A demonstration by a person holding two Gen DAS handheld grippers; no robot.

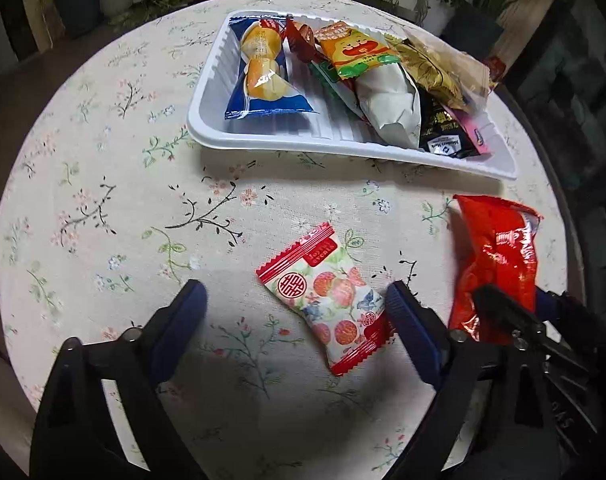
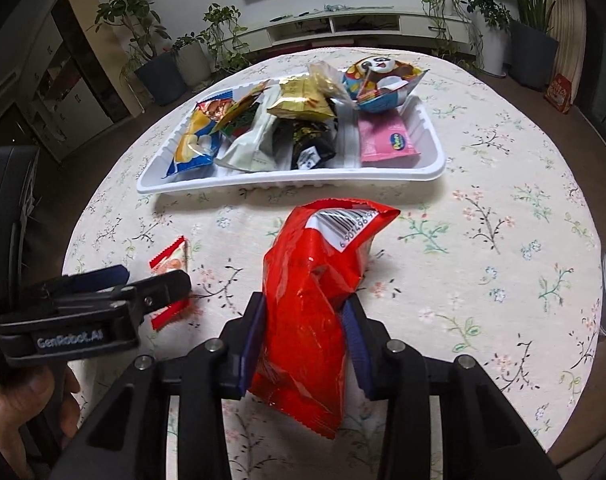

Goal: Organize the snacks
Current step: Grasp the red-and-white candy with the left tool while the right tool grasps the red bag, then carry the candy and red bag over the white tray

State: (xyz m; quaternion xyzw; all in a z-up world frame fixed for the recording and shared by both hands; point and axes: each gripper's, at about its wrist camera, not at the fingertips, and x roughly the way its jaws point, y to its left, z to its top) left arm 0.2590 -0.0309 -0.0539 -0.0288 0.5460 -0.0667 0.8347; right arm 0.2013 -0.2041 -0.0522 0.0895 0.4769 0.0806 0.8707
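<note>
Two snack packets lie outside the white plastic tray [image 2: 433, 160]. A red foil packet [image 2: 315, 312], barcode end pointing at the tray, is clamped between the blue pads of the right claw [image 2: 303, 348] near the front of the worktop [image 2: 483, 280]. A small red-and-white candy packet [image 1: 327, 296] printed with peaches lies flat on the floral cloth between the spread fingers of the left claw [image 1: 295, 304], nearer the right-hand finger, though contact cannot be judged; those fingers stand wide apart.

A bare strip of cloth separates both packets from the tray's near rim. The tray holds at least eight packets, overlapping so an exact count is uncertain: a blue bread packet [image 1: 263, 68] at its left end, a pink packet [image 2: 387, 144] at its right, and a panda-printed packet [image 2: 383, 80] propped on the far rim. Open cloth extends to the left of the tray and to its right, out to the round worktop's edge.
</note>
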